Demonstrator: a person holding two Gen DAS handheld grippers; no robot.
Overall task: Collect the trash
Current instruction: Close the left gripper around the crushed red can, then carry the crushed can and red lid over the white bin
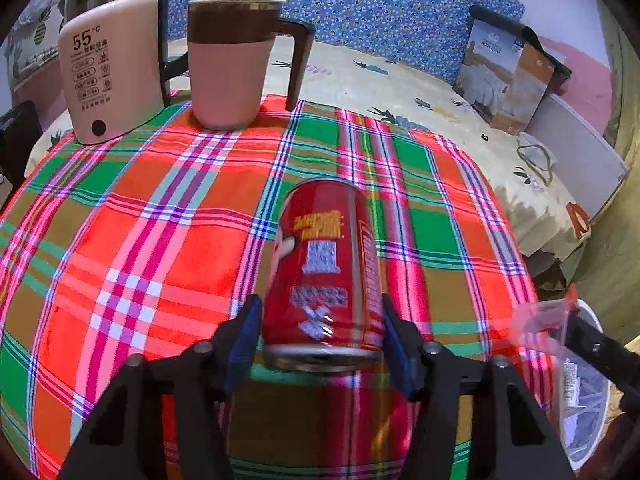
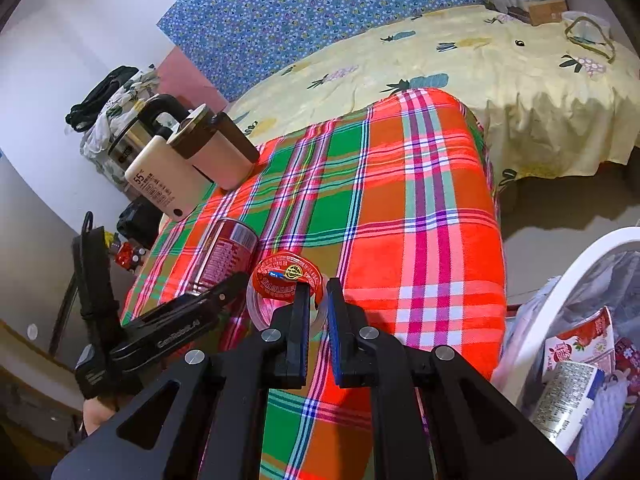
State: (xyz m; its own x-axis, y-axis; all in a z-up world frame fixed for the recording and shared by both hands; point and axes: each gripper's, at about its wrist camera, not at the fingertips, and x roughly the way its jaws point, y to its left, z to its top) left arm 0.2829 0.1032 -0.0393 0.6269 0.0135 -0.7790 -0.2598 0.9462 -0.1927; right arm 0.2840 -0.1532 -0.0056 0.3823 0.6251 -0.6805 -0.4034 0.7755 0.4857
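Here, at the far left of the counter (image 1: pixel 132 216), which is covered in a red, green and pink plaid cloth, a cream appliance (image 1: pixel 110 68) printed with "55" stands beside a pink mug (image 1: pixel 230 64) with a brown lid and handle, and a steel kettle (image 2: pixel 134 136) sits behind them. Toward the middle, a red drink can (image 1: pixel 326 268) stands upright on the cloth, and the left tool (image 1: pixel 320 344) has its 2 blue-padded fingers on either side of the can's lower part; the pads look to be touching the can's sides, though the can's foot is blurred, so how firmly it is gripped cannot be told. From the right wrist view the same can (image 2: pixel 226 256) shows just left of the right tool (image 2: pixel 318 312), with the left tool's black arm reaching in beside it. The right tool's jaws are closed tight on the rim of a clear plastic cup (image 2: pixel 280 292) with a peeled red foil lid, held above the cloth. Further right, a white bin (image 2: pixel 560 292) stands off the counter's edge, holding a printed wrapper and other packaging. Behind the counter lies a bed (image 2: pixel 480 64) with a yellow pineapple-print sheet, and a cardboard box (image 1: pixel 508 76) rests on it.
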